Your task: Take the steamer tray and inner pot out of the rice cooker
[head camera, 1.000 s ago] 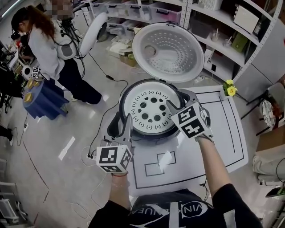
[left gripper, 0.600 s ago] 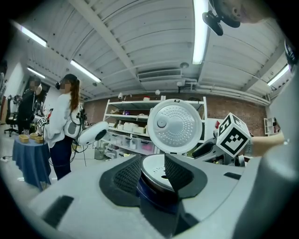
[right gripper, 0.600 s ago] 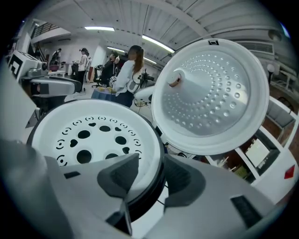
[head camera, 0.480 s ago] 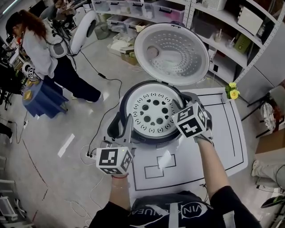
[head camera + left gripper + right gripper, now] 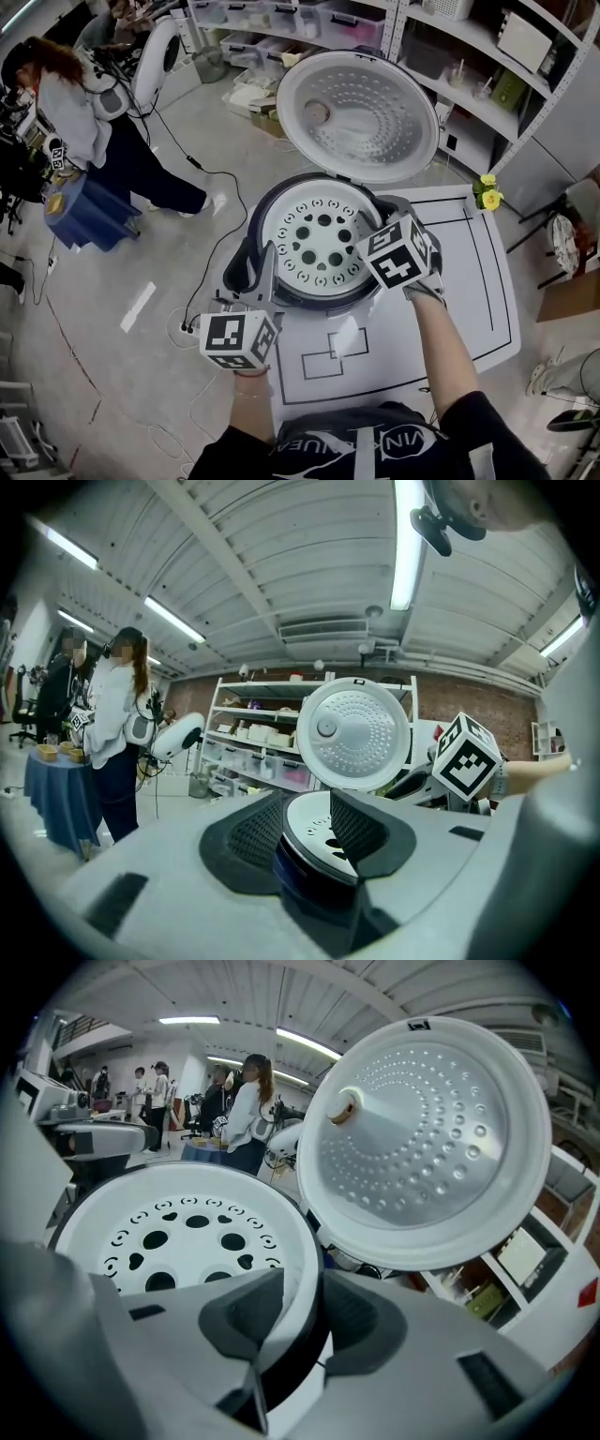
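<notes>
Steamer tray (image 5: pixel 319 246) sits atop open rice cooker (image 5: pixel 246 272) on surface (image 5: pixel 473 281). Perforated white plastic: probably light, stiff, slick. Left tongs (image 5: pixel 309 822) clamp its rim. Right tongs (image 5: pixel 302 1302), jaws just closing, grip the opposite rim. Lift level.

Mid-frame the steamer tray (image 5: pixel 316 239) sits in the rice cooker (image 5: pixel 239 269) on the counter (image 5: pixel 473 286), lid (image 5: pixel 358 112) behind it; my left gripper (image 5: pixel 265 267) at its lower left, right gripper (image 5: pixel 364 223) at its right.
</notes>
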Available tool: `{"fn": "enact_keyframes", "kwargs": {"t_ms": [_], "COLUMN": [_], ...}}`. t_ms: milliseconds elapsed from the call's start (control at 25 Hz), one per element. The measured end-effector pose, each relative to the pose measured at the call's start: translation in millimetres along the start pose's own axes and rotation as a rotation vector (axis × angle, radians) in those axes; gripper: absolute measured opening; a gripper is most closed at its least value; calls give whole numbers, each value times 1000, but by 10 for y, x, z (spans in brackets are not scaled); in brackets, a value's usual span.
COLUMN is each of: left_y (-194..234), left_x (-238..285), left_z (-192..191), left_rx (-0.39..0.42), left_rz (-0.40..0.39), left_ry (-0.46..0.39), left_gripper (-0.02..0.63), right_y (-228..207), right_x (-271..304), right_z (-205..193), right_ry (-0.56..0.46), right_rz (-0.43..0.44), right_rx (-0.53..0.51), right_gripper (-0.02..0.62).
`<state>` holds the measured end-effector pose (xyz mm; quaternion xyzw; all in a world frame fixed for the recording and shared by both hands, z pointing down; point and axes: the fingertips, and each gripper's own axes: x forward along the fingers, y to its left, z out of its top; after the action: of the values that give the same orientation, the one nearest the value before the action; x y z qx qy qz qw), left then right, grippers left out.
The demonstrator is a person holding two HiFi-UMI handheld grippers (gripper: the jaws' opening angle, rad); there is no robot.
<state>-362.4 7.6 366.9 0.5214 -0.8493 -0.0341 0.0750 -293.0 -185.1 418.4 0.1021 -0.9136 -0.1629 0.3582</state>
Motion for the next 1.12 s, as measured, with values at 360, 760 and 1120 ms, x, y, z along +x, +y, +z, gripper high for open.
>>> {"fn": "enact_keyframes", "kwargs": {"t_ms": [360,760,1120], "left_y": [76,-9,-118], "left_x": [13,96,91], "left_z": [-18,-4,93], "left_rx": [-7,-6,26], "left_rz": [7,-17,-114], "left_ry": [28,50,68], "left_gripper": [130,137,152], "right_y": [-54,-162,-215], "right_x": [-4,-164,-560], "right_z": [123,273,480], "right_ry": [-53,-192,-454], "right_rz": [-4,-40,-89], "right_rx": [-49,-25,87], "right_gripper": [109,85,65]}}
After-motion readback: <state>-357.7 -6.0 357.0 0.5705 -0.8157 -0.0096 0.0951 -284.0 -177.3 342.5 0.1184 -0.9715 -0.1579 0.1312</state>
